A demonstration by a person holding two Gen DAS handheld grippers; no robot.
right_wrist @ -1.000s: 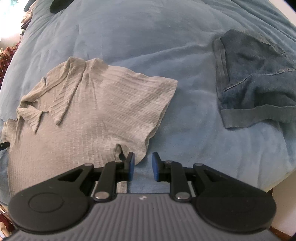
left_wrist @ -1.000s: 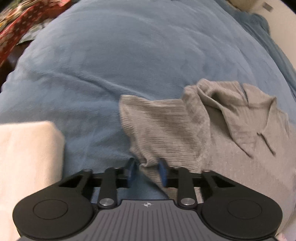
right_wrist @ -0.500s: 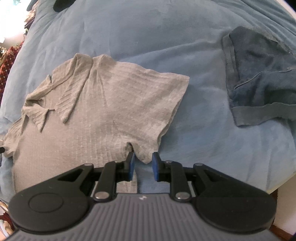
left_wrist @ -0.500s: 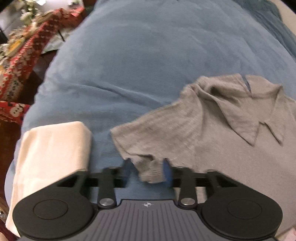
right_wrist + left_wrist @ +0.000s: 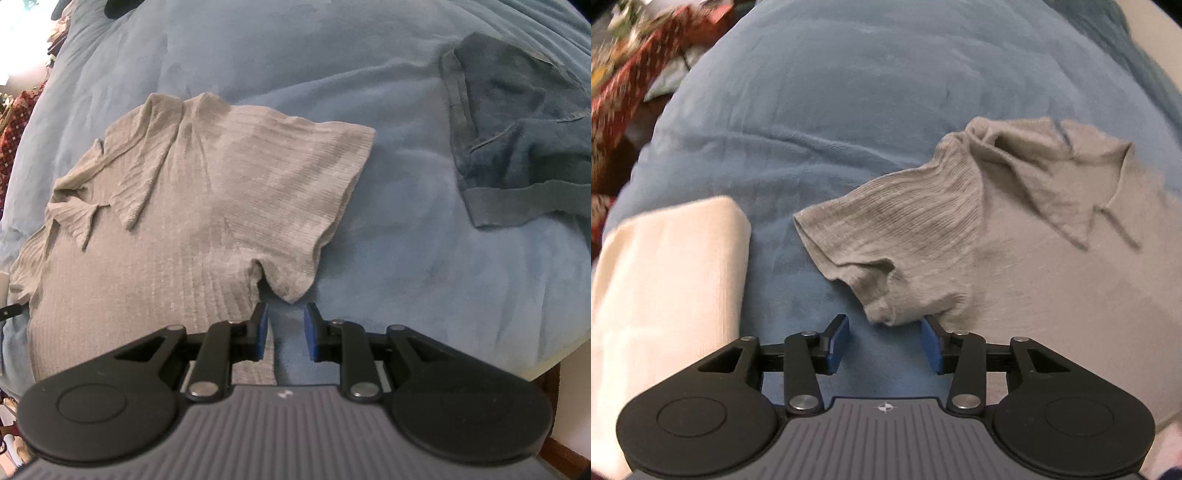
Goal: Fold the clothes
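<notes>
Place: I took it for a home bedroom.
Evidence: I saw a blue blanket point(image 5: 406, 236), shirt point(image 5: 207, 206) and towel point(image 5: 665, 280).

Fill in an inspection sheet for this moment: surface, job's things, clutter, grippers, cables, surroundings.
Surface: blue blanket, soft and creased.
Job's things: grey collared shirt spread flat, both sleeves out; dark blue garment crumpled apart from it; cream folded cloth beside the shirt.
Clutter: nothing seen on the blanket.
Grippers: left gripper open, just short of a sleeve hem; right gripper narrowly open, holding nothing.
Cables: nothing seen.
Surroundings: red patterned fabric past the blanket edge, blurred.
</notes>
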